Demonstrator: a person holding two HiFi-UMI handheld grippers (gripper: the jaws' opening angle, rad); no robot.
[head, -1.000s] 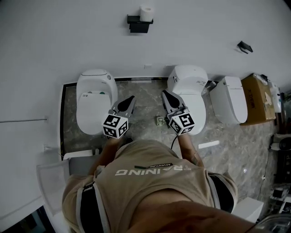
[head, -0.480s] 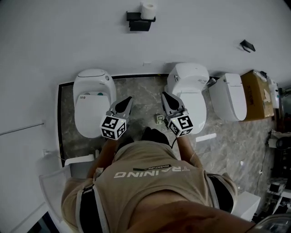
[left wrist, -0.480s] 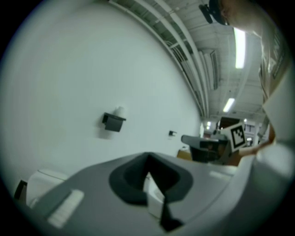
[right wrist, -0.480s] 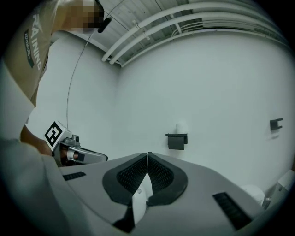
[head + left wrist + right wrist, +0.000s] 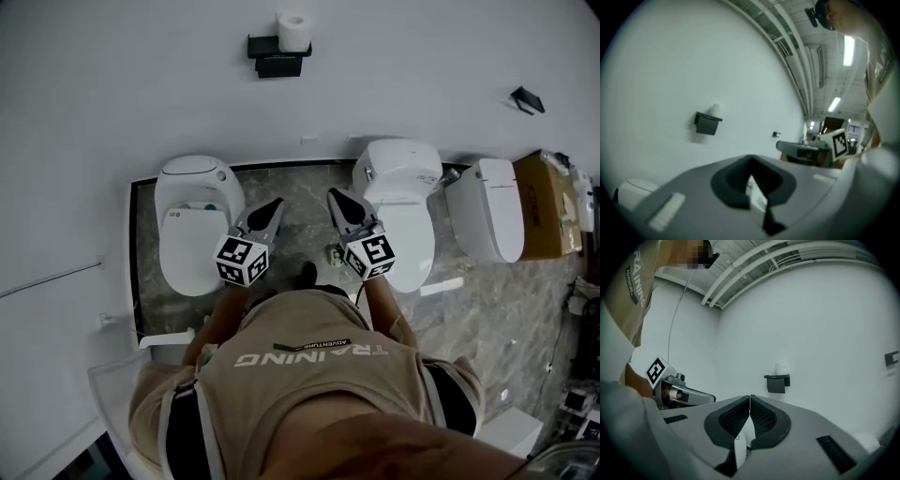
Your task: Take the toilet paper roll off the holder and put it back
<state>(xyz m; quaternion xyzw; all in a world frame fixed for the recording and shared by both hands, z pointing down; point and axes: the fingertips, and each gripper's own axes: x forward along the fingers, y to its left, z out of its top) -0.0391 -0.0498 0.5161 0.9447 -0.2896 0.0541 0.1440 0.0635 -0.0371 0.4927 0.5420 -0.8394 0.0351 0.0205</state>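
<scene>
On the back of the shirt [image 5: 281, 394], "TRAINING" is printed in large pale letters, seen upside down from the head view. Just above that word a small dark bar is set, and "ADVENTURE" can be made out on it. In the right gripper view only "RAINING" is seen on the shirt. In front of the shirt, the left cube [image 5: 242, 260] and the right cube [image 5: 370, 255] are covered with black-and-white square markers – patterns, not letters.

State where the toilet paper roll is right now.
In the head view, the toilet paper roll stands at top centre, on the black holder on the white wall.
</scene>
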